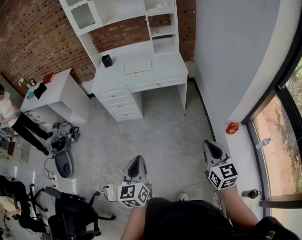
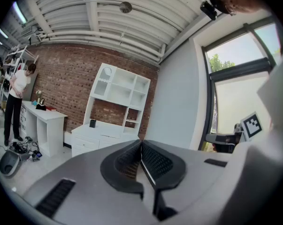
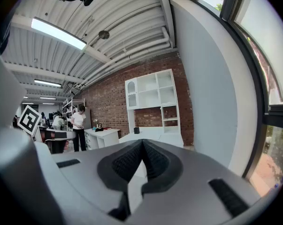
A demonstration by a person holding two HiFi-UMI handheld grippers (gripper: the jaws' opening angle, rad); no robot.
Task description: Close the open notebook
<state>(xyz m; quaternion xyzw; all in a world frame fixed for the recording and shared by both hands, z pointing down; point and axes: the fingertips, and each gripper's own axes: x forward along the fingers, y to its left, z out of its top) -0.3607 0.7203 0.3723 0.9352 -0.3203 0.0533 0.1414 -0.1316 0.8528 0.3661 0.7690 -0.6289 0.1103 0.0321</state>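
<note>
An open notebook [image 1: 138, 66] lies flat on the white desk [image 1: 166, 74] with a hutch, far across the room against the brick wall. A small black cup [image 1: 106, 60] stands on the desk left of it. My left gripper [image 1: 135, 168] and right gripper [image 1: 213, 149] are held low near my body, well short of the desk, both shut with nothing between the jaws. In the left gripper view the jaws [image 2: 141, 146] meet at the tips, and the desk [image 2: 101, 131] shows beyond them. In the right gripper view the jaws [image 3: 142, 145] are also closed, pointing toward the desk [image 3: 153, 134].
A second white desk [image 1: 55, 91] with small items stands at left, and a person [image 1: 13, 116] stands beside it. Cables, a power strip [image 1: 110, 191] and office chairs [image 1: 70, 211] crowd the floor at lower left. A grey wall [image 1: 236, 49] and window [image 1: 286, 129] run along the right.
</note>
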